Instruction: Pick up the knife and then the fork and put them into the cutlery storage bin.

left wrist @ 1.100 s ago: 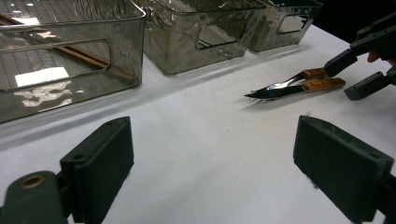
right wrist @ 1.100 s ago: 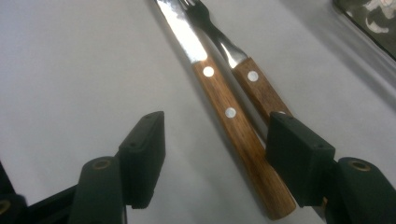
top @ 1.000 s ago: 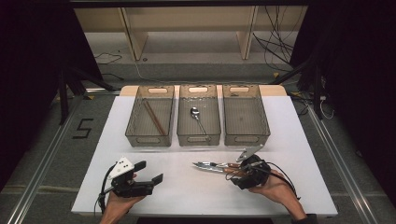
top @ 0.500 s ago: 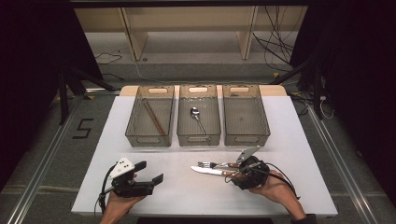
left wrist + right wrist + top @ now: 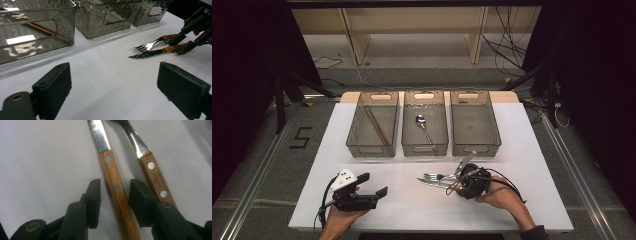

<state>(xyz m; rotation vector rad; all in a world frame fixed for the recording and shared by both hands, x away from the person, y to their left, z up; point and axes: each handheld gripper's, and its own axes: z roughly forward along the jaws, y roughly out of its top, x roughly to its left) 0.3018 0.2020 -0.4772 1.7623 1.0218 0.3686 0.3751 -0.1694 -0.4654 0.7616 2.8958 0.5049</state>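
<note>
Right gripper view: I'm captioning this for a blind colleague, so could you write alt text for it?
The right claw straddles the wooden handle of a knife lying on a white table, its jaws having just been closing, with small gaps still showing beside the handle. A fork with a matching riveted wooden handle lies just beyond one jaw, alongside the knife.

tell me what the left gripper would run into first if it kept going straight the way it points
Probably bare white table first. Beyond its open jaws, the left gripper faces the knife and fork, slightly right of centre, so it would likely meet the knife's tip, though depth is hard to judge.
</note>
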